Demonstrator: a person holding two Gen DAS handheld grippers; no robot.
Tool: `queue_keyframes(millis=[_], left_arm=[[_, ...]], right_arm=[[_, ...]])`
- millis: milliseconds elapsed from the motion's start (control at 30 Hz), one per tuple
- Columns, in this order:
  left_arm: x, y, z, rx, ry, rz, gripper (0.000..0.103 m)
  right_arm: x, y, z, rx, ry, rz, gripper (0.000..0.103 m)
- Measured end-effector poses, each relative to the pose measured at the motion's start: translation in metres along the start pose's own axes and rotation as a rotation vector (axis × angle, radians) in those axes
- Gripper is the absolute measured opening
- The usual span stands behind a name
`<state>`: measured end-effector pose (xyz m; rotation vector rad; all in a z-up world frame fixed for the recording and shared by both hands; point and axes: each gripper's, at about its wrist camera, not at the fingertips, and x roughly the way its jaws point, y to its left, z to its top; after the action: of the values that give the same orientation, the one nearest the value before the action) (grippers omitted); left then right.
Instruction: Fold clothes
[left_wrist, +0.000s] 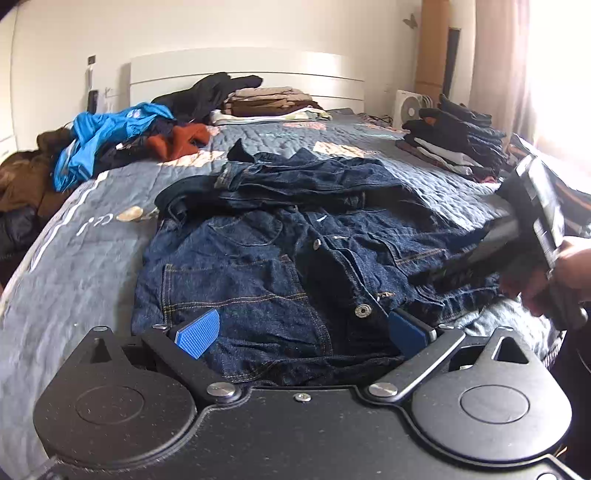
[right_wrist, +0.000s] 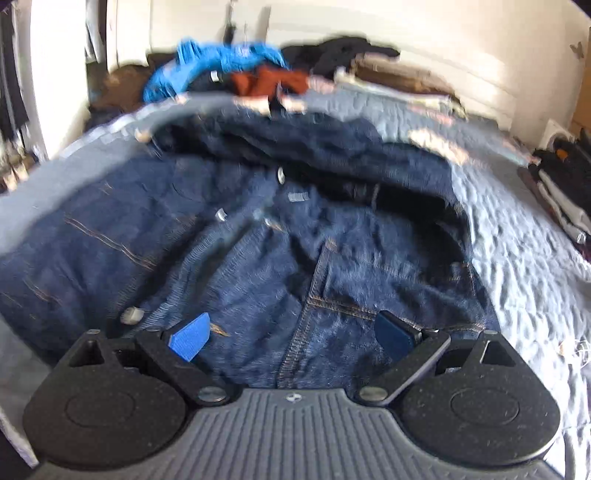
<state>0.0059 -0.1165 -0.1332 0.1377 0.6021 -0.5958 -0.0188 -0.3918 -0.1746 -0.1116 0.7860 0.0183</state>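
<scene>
Daylight poured in from a window (left_wrist: 561, 74) at three o'clock in the left wrist view, blown out to pure white and washing the curtain (left_wrist: 498, 59) beside it. Sunny patches lay across the bed (left_wrist: 92, 258) toward twelve o'clock, while the denim jacket (left_wrist: 258, 266) stayed dark, its folds nearly black. That view was mostly sharp, apart from the smeared hand (left_wrist: 561, 273) at three o'clock. The right wrist view was blurred throughout by motion, worst at twelve o'clock, where the blue garment (right_wrist: 221, 62) streaked. Both views bowed strongly at the edges, curving the bed and the wall (left_wrist: 258, 26).
</scene>
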Motion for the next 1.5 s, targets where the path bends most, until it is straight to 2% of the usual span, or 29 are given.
queue_keyframes(millis=[67,167,267,400,600,733,933,1100,1267,1367,1467,1500], left_arm=[[0.001,0.004,-0.001,-0.021,0.003,0.000,0.099],[0.000,0.009,-0.003,-0.055,0.002,-0.006,0.099],[0.000,0.010,-0.004,-0.065,-0.001,-0.010,0.099],[0.000,0.008,-0.005,-0.059,-0.004,-0.023,0.099],[0.006,0.006,-0.005,-0.054,0.013,-0.023,0.099],[0.008,0.005,-0.005,-0.056,0.021,-0.021,0.099],[0.006,0.015,-0.005,-0.072,0.056,-0.022,0.099],[0.000,0.038,-0.005,-0.077,0.086,0.032,0.099],[-0.009,0.074,-0.002,-0.083,0.132,0.099,0.099],[-0.010,0.100,0.001,-0.139,0.178,0.092,0.095],[-0.002,0.124,0.000,-0.227,0.235,0.030,0.081],[0.002,0.129,-0.003,-0.256,0.253,0.015,0.079]], right_arm=[[0.017,0.002,0.000,-0.023,0.064,0.012,0.094],[0.027,0.012,-0.009,-0.041,0.171,0.129,0.094],[0.019,0.021,-0.023,-0.016,0.188,0.156,0.090],[0.008,0.011,-0.031,0.095,0.206,0.170,0.090],[-0.001,0.017,-0.040,0.040,0.218,0.155,0.091],[0.010,0.014,-0.042,0.060,0.248,0.147,0.096],[0.000,0.017,-0.029,0.028,0.259,0.119,0.097],[-0.036,-0.006,-0.005,-0.002,0.186,0.107,0.097],[-0.059,-0.061,0.000,0.038,0.155,0.095,0.097],[-0.062,-0.103,-0.005,0.125,0.180,0.093,0.097],[-0.057,-0.137,-0.013,0.213,0.237,0.114,0.097],[-0.055,-0.148,-0.016,0.241,0.256,0.124,0.097]])
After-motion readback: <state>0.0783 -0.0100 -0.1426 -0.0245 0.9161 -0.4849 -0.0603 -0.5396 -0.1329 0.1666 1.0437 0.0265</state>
